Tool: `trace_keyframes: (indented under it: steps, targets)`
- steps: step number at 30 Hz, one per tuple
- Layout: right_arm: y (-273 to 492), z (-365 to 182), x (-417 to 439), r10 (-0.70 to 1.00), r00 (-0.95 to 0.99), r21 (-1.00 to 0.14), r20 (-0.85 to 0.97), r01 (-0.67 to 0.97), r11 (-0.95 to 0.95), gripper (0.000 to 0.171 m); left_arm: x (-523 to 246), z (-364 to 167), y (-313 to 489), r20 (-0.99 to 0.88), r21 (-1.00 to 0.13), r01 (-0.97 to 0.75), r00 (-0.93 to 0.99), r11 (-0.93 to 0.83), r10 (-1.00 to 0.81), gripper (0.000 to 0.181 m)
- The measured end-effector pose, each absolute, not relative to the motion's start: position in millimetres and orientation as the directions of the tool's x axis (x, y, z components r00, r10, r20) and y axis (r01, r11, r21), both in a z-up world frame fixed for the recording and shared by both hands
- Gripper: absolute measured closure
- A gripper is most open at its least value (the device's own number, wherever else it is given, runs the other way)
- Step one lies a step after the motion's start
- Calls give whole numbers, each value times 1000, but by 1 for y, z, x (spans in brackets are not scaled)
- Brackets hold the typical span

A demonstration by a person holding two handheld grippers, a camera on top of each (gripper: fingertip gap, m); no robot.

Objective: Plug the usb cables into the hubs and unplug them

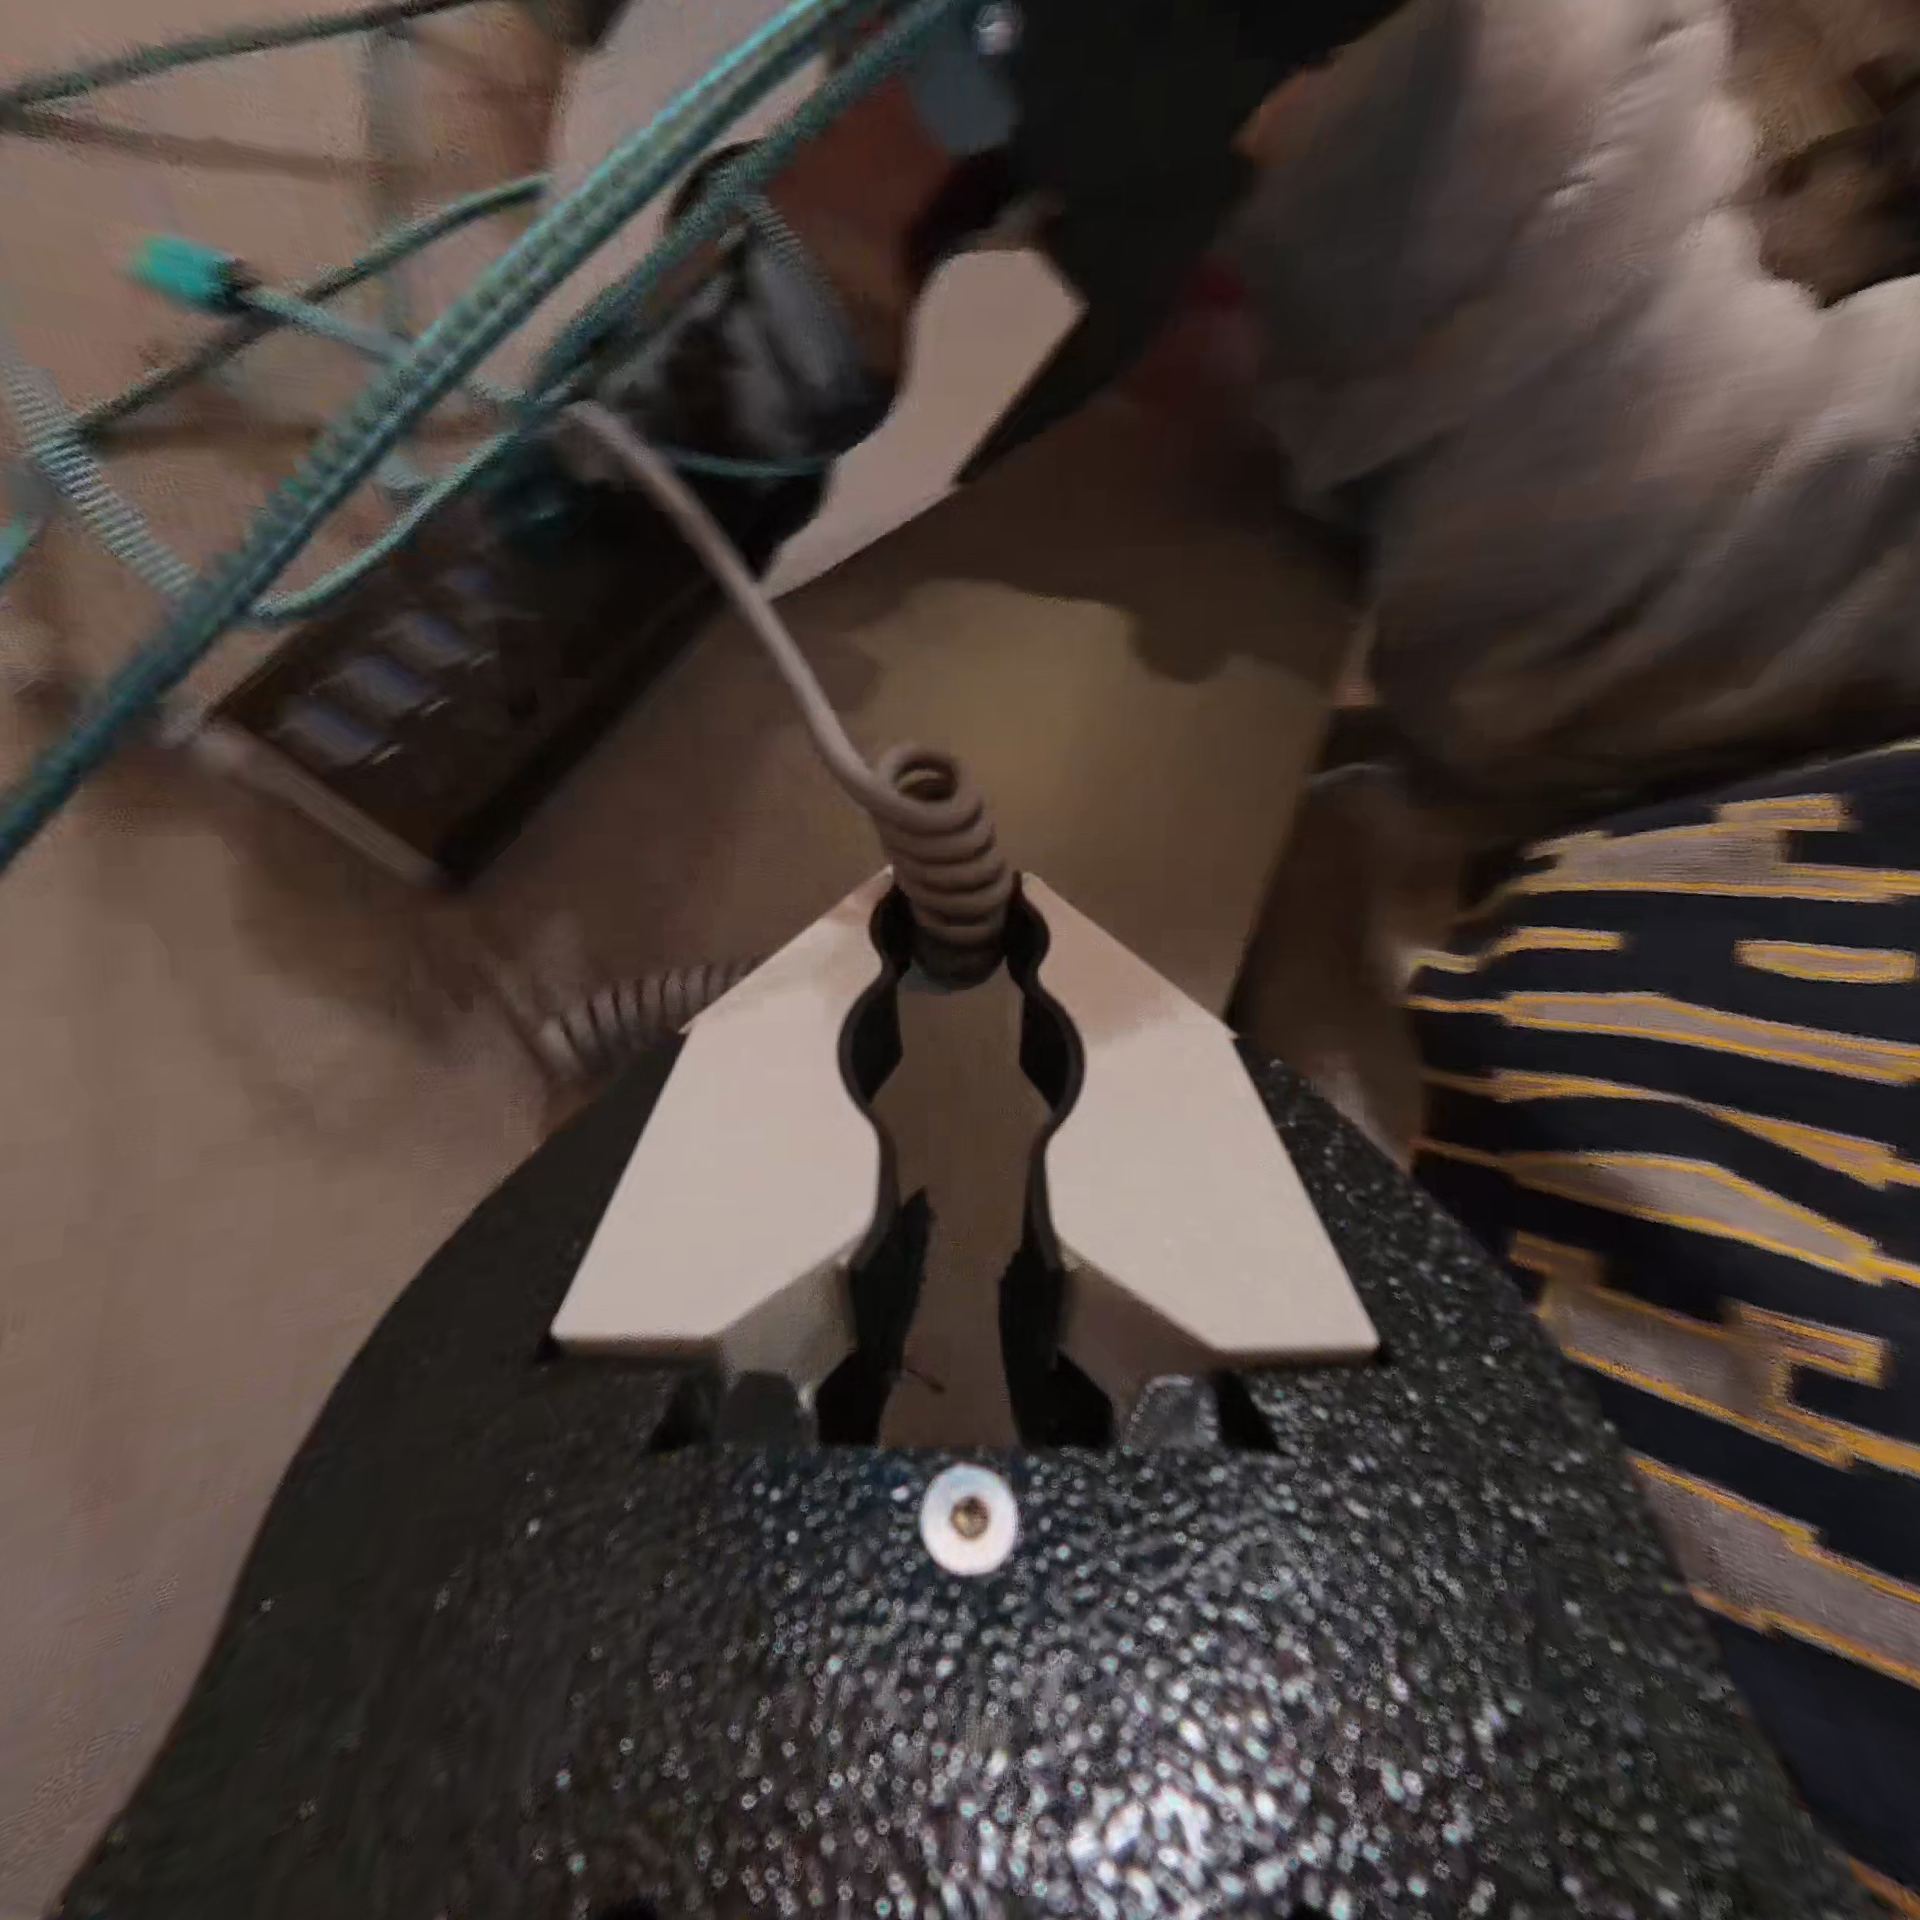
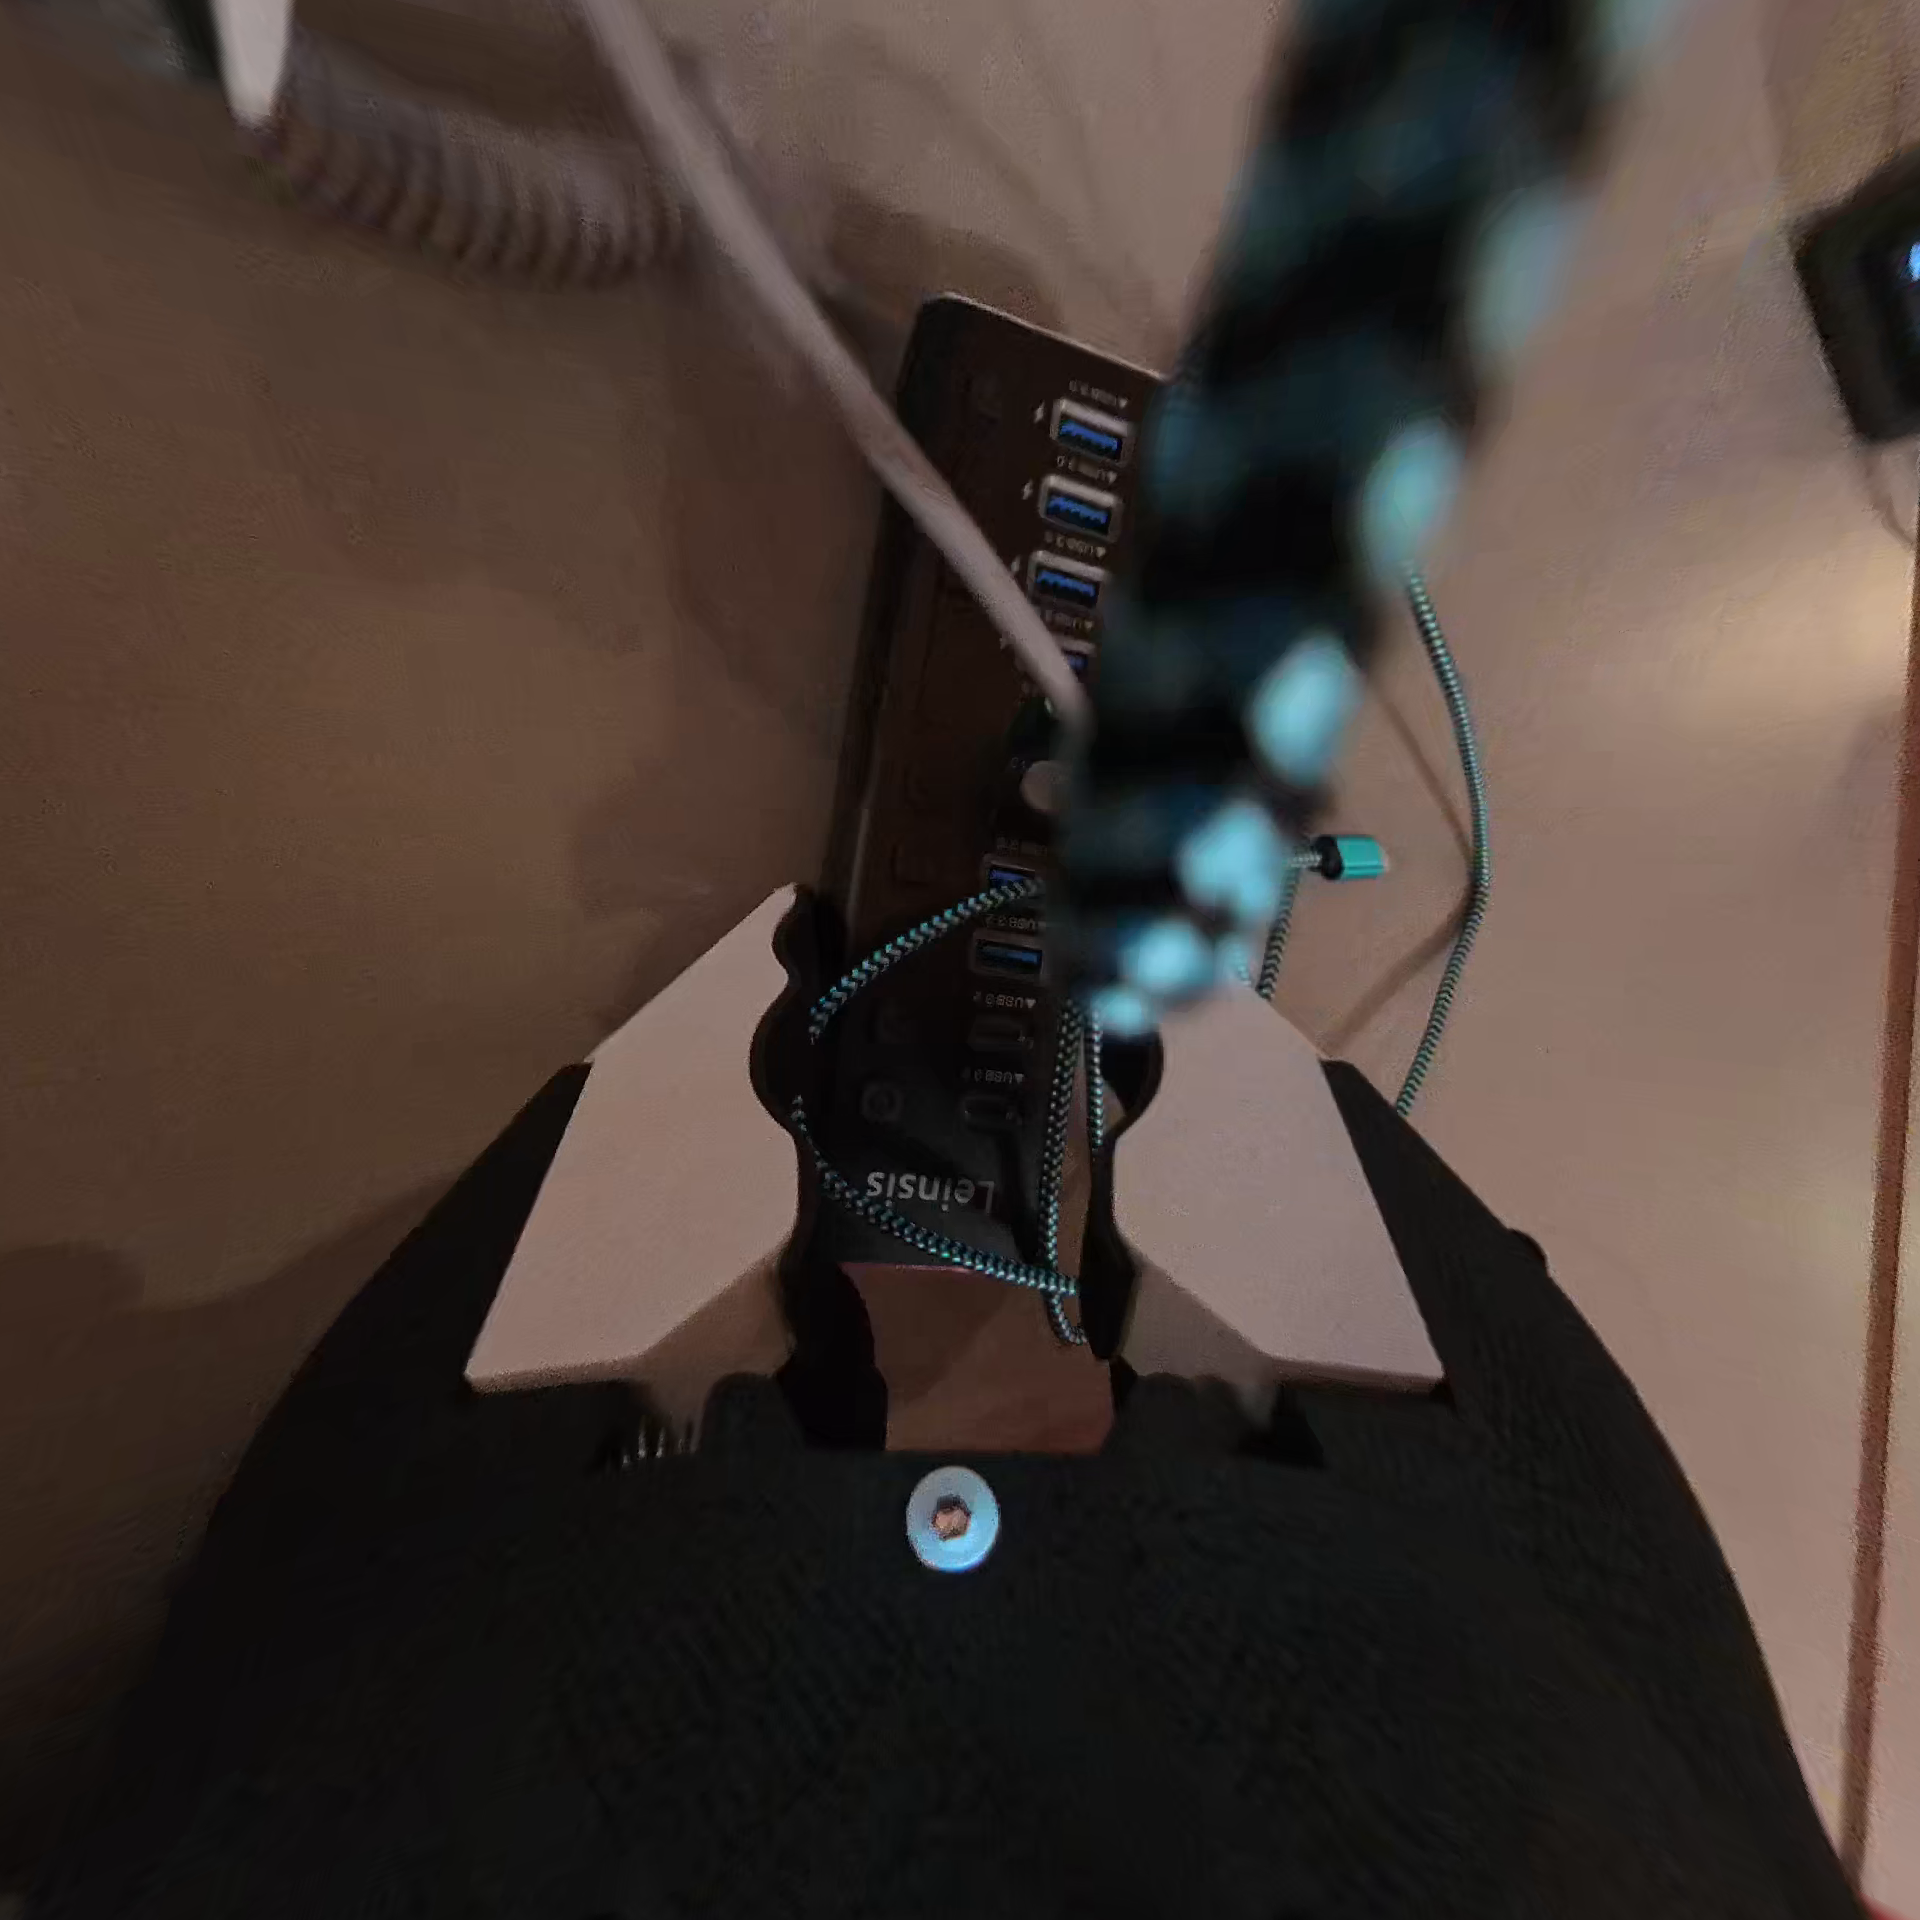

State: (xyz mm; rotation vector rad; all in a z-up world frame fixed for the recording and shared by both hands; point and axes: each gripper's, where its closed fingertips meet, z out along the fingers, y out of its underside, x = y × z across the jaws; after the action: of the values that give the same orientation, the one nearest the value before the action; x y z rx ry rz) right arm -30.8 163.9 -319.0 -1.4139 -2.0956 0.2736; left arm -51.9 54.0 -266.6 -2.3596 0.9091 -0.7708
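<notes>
My left gripper (image 1: 951,914) is shut on a grey coiled cable (image 1: 940,821), pinched at the fingertips. The cable's straight part runs up left to a black USB hub (image 1: 436,665) with blue ports, lying on the tan table. In the right wrist view the same cable (image 2: 831,343) reaches the hub (image 2: 935,623) about midway along its ports. My right gripper (image 2: 956,997) has its jaws on either side of the hub's near end, close against it. Teal braided cables (image 2: 1455,727) trail over the hub and between the jaws; one hangs blurred close to the lens.
A loose teal plug (image 2: 1356,860) lies right of the hub and shows in the left wrist view (image 1: 182,270). Another dark device (image 2: 1870,312) sits at the far right. A striped sleeve (image 1: 1662,1143) and beige fabric (image 1: 1558,416) fill the right side. The grippers' ends are close to 12 centimetres from one another. The dark device (image 2: 1870,312) is about 30 centimetres from my right fingertips.
</notes>
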Motion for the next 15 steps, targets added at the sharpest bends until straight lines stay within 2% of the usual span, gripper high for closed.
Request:
trace_keyframes:
  steps: [3, 4, 8, 13, 15]
  targets:
    - [159, -319, -48, 890, -305, -525, 338, 724, 447, 118, -37, -278, 55, 377, -616, -424, 582, -664, -721, 164]
    - [159, -319, -50, 895, -311, -534, 320, 721, 441, 118, -34, -279, 56, 385, -625, -418, 569, -659, -726, 150]
    - [162, -309, -49, 947, -241, -626, 210, 711, 320, 118, -38, -252, 46, 378, -719, -353, 525, -599, -763, 129]
    - [175, -274, -28, 982, 76, -719, 173, 692, 73, 116, -86, -230, 71, 130, -828, -314, 698, -464, -704, 139]
    - [178, -267, -18, 963, 216, -733, 163, 679, -28, 122, -91, -243, 82, 71, -809, -374, 703, -453, -708, 144]
